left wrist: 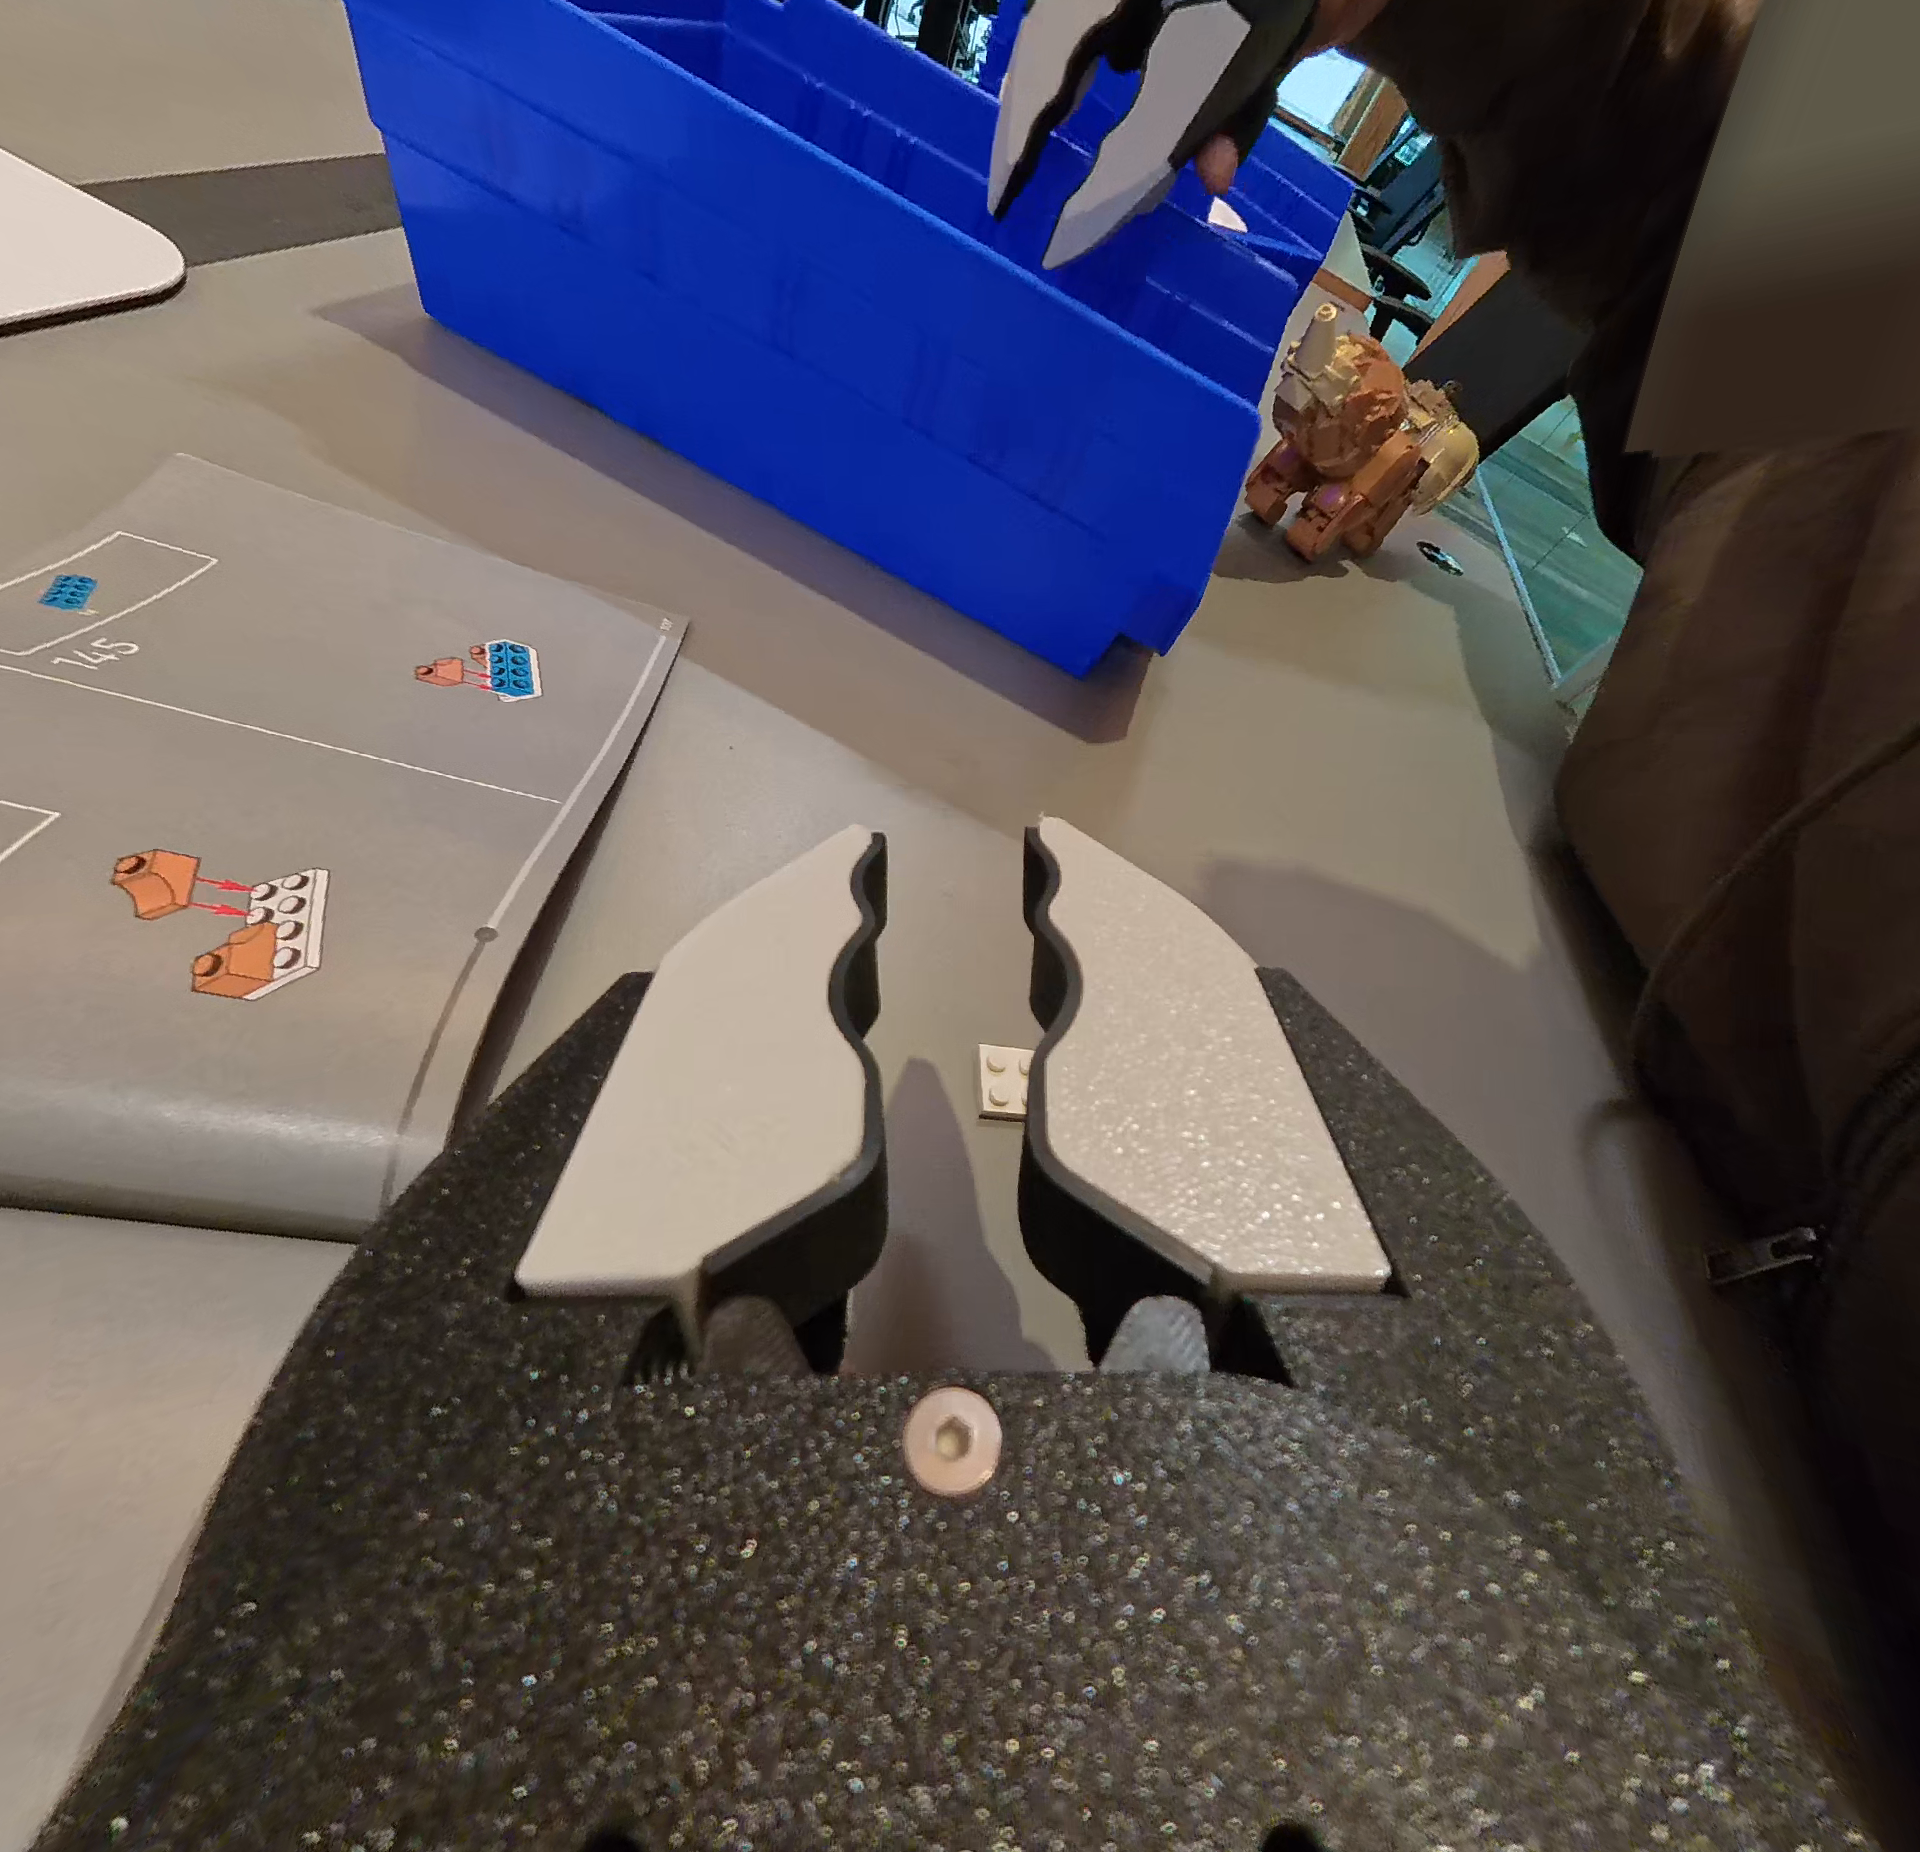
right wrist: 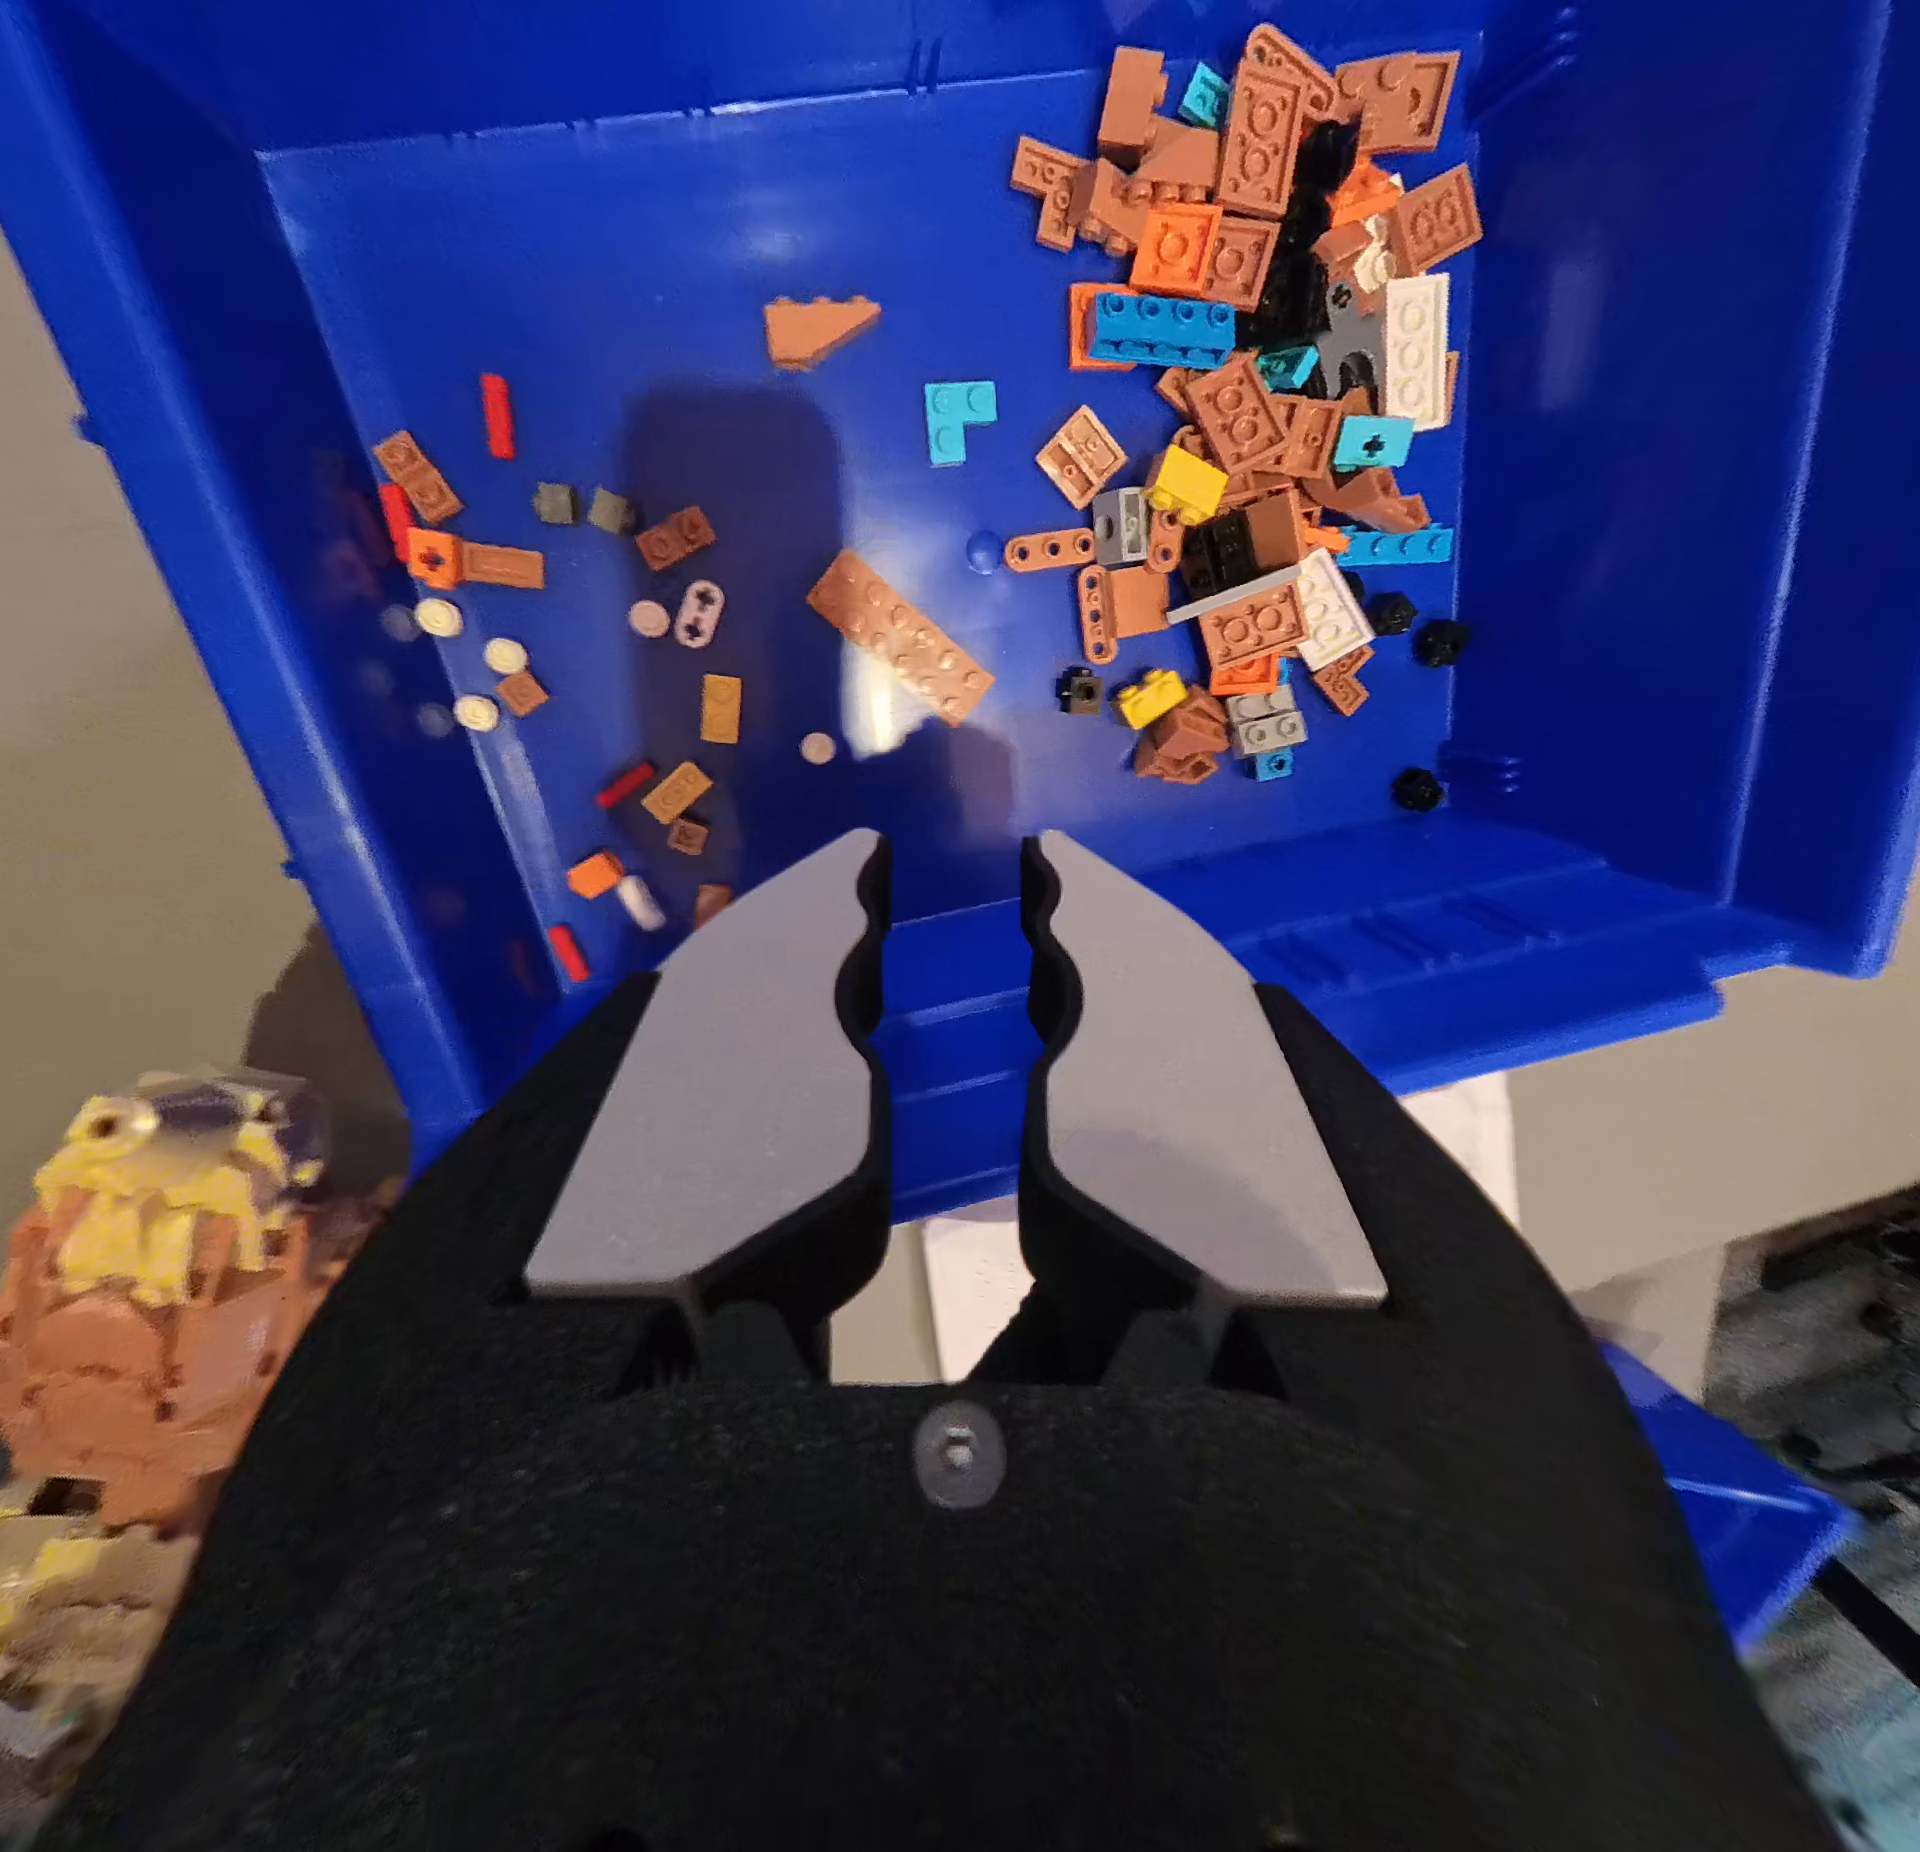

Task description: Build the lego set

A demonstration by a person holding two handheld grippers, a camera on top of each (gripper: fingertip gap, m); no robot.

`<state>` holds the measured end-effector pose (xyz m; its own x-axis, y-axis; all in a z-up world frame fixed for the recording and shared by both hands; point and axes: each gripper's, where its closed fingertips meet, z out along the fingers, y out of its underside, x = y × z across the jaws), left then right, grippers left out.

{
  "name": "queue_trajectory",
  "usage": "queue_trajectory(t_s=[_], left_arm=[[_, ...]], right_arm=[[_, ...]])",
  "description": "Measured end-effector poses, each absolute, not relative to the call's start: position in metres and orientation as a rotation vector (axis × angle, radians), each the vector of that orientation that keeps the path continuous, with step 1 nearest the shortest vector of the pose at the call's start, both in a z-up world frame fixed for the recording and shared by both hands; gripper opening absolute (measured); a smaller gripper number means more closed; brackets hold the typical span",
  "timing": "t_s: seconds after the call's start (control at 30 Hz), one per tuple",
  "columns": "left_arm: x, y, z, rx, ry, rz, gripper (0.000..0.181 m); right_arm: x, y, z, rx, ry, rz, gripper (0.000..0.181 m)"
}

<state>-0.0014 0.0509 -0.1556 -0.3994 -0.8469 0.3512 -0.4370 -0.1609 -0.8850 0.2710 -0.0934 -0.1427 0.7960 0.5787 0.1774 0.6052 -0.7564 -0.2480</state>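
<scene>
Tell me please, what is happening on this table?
A person builds a lego set with two handheld grippers. The right gripper, open and empty, hangs over the blue bin of loose lego pieces. The left gripper, also open, is low over the grey table, above a small white plate that its right finger partly hides. The instruction booklet lies open to the left, and a partly built brown model stands beside the bin.
</scene>
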Motion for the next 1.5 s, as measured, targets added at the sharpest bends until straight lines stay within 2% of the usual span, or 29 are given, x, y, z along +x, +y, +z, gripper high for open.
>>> queue_trajectory(t_s=[0.27, 0.43, 0.63, 1.07, 1.17, 1.27, 1.5], left_arm=[[-0.002, 0.05, -0.155, -1.442, 1.751, -1.571, 0.025], [-0.005, 0.05, -0.152, -1.428, 1.742, -1.606, 0.025], [-0.007, 0.048, -0.151, -1.411, 1.755, -1.623, 0.025], [-0.008, 0.047, -0.152, -1.411, 1.763, -1.617, 0.025], [-0.008, 0.047, -0.152, -1.412, 1.762, -1.618, 0.025], [-0.008, 0.047, -0.152, -1.412, 1.761, -1.619, 0.025], [-0.008, 0.047, -0.152, -1.411, 1.764, -1.614, 0.025]], right_arm=[[0.303, -0.055, -0.167, -2.744, -1.426, -0.344, 0.024], [0.31, -0.053, -0.188, -2.838, -1.644, -0.222, 0.019], [0.332, -0.054, -0.204, -2.979, -1.721, -0.303, 0.017], [0.329, -0.051, -0.214, -3.003, -1.693, -0.29, 0.024], [0.33, -0.05, -0.211, -2.988, -1.676, -0.296, 0.01], [0.331, -0.048, -0.207, -2.979, -1.648, -0.3, 0.005], [0.324, -0.048, -0.206, -2.969, -1.593, -0.23, 0.016]])
